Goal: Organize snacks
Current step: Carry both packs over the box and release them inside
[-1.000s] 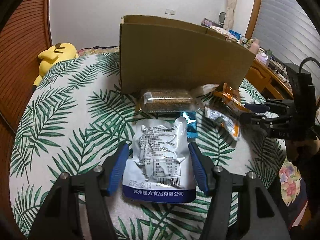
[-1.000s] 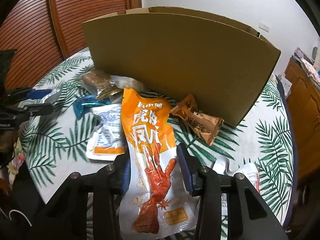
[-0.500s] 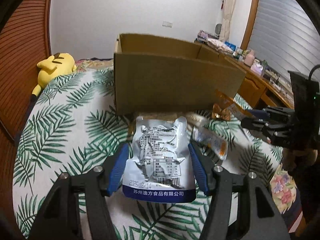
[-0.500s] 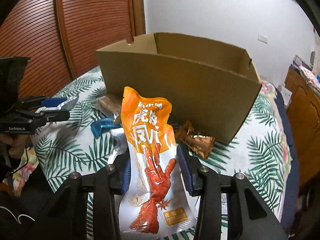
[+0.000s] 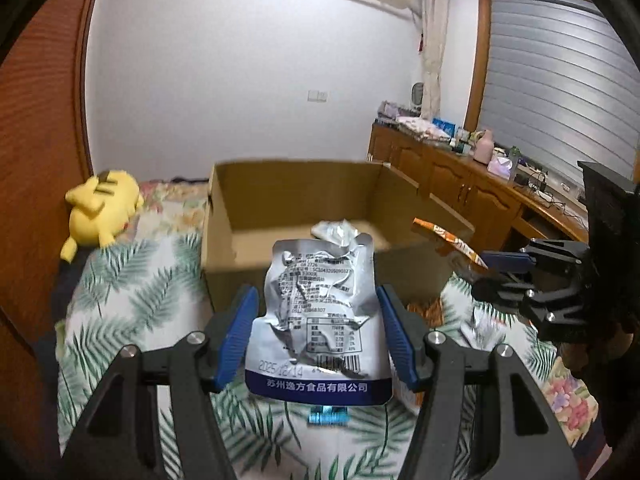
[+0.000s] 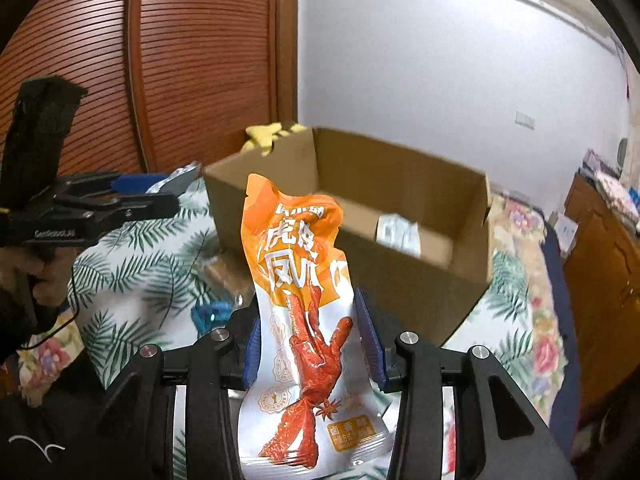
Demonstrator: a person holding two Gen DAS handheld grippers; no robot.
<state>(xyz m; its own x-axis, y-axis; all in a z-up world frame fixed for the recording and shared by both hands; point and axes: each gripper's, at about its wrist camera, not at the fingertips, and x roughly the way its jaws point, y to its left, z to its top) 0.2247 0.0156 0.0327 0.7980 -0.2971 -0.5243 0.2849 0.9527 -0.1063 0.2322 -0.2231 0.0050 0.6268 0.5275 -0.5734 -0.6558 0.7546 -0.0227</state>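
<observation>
Both packs have been lifted — the silver pouch is clamped in the left gripper, the orange chicken-foot pack in the right gripper, long axes pointed at the now-visible inside of the cardboard box.

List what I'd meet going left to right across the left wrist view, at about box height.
Yellow plush → cardboard box → silver pouch held in the left gripper → orange pouch → right gripper.
</observation>
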